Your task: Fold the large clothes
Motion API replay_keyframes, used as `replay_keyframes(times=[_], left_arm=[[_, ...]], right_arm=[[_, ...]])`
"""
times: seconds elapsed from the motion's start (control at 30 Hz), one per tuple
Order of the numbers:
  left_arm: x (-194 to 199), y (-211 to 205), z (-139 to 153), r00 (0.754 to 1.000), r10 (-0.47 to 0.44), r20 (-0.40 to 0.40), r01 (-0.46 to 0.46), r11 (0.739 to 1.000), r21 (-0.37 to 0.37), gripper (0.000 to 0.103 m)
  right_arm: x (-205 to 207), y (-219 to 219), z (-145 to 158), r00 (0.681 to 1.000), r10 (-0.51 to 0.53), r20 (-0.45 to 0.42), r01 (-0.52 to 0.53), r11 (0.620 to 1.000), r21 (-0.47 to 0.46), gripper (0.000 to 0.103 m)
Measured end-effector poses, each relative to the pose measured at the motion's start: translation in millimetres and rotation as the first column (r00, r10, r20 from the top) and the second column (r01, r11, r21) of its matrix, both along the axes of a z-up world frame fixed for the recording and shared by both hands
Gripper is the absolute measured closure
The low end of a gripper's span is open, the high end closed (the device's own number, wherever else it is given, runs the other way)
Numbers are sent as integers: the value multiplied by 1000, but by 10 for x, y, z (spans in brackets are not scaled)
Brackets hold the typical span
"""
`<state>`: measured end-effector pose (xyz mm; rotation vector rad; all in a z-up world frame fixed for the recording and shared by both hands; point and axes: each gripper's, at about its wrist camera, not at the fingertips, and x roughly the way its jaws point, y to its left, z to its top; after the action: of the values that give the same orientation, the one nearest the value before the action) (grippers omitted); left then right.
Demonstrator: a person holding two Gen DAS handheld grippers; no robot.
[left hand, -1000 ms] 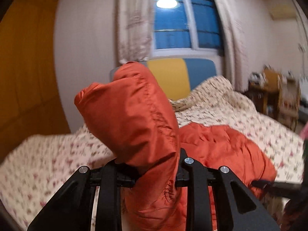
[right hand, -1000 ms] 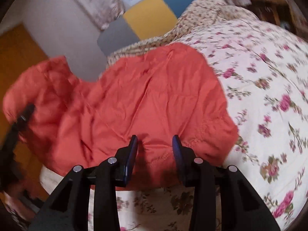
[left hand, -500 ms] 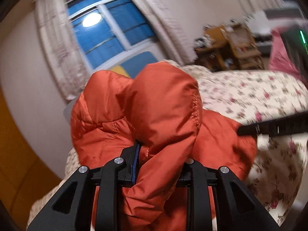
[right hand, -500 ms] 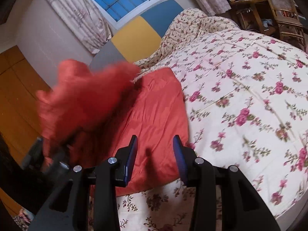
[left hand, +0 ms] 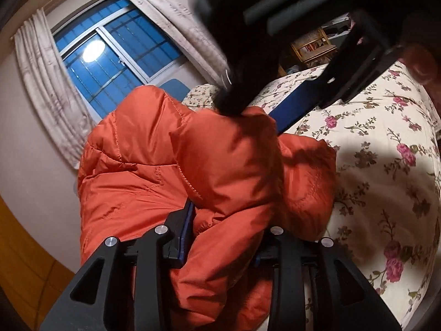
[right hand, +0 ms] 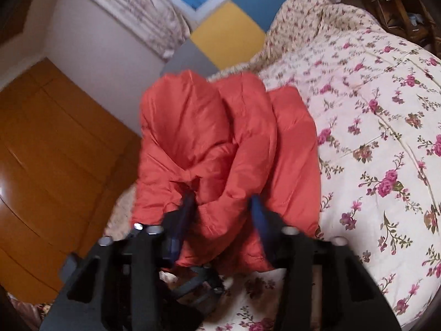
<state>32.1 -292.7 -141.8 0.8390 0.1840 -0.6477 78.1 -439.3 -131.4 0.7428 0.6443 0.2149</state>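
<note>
An orange puffy jacket point(left hand: 176, 171) is bunched up over the left edge of the floral bed. My left gripper point(left hand: 223, 237) is shut on a thick fold of it and holds it lifted. In the right wrist view the jacket point(right hand: 220, 149) fills the middle, and my right gripper point(right hand: 223, 207) has its blue-padded jaws apart with a jacket fold between them. The right gripper point(left hand: 317, 91) also shows in the left wrist view, reaching over the top of the jacket.
The bed has a floral quilt point(right hand: 372, 110) stretching right. A yellow, blue and grey headboard point(right hand: 228, 35) and a curtained window point(left hand: 110, 60) stand behind. A wooden wardrobe point(right hand: 55, 143) is at the left. Wooden furniture point(left hand: 311, 47) stands past the bed.
My left gripper has lifted and swung the jacket fold toward the right. My right gripper has moved from the jacket's flat edge in around the raised bundle.
</note>
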Motion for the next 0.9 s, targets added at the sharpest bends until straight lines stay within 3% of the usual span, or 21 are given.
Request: replay_keyframes(times=[0.07, 0.17, 0.27, 0.4, 0.5, 0.53, 0.57, 0.7, 0.77, 0.83, 0.9], left_arm=[[5, 18, 11, 1000, -14, -6, 14, 1000, 0, 65], [15, 98, 143, 997, -44, -55, 43, 999, -26, 61], [-37, 246, 271, 987, -70, -148, 57, 995, -87, 61], [-126, 565, 495, 972, -96, -214, 43, 969, -242, 61], [20, 839, 684, 973, -20, -229, -63, 935, -348, 57], [172, 952, 763, 973, 49, -225, -137, 910, -392, 48], [294, 1026, 820, 969, 104, -223, -192, 886, -423, 28], [971, 1252, 976, 906, 271, -326, -409, 762, -503, 26], [1224, 1254, 1000, 879, 296, -373, -461, 725, -511, 26], [1477, 1154, 982, 859, 281, -429, -484, 719, -498, 26], [1501, 1062, 928, 855, 271, -442, -483, 725, -491, 26]], right_arm=[[54, 82, 11, 999, -5, -36, 1, 995, -98, 96], [62, 168, -49, 995, -50, -92, 28, 974, -226, 97], [82, 189, -225, 988, -83, -127, 49, 966, -254, 98], [105, 187, -497, 980, -120, -157, 77, 963, -260, 100], [98, 165, -589, 980, -122, -159, 84, 970, -229, 100], [97, 161, -581, 980, -118, -159, 80, 971, -227, 100], [95, 160, -565, 980, -117, -159, 79, 971, -226, 100], [62, 142, -570, 983, -113, -148, 79, 972, -221, 100], [58, 116, -565, 982, -120, -143, 90, 976, -200, 99], [55, 87, -567, 983, -126, -136, 102, 979, -176, 99], [41, 92, -512, 984, -128, -125, 102, 976, -192, 97]])
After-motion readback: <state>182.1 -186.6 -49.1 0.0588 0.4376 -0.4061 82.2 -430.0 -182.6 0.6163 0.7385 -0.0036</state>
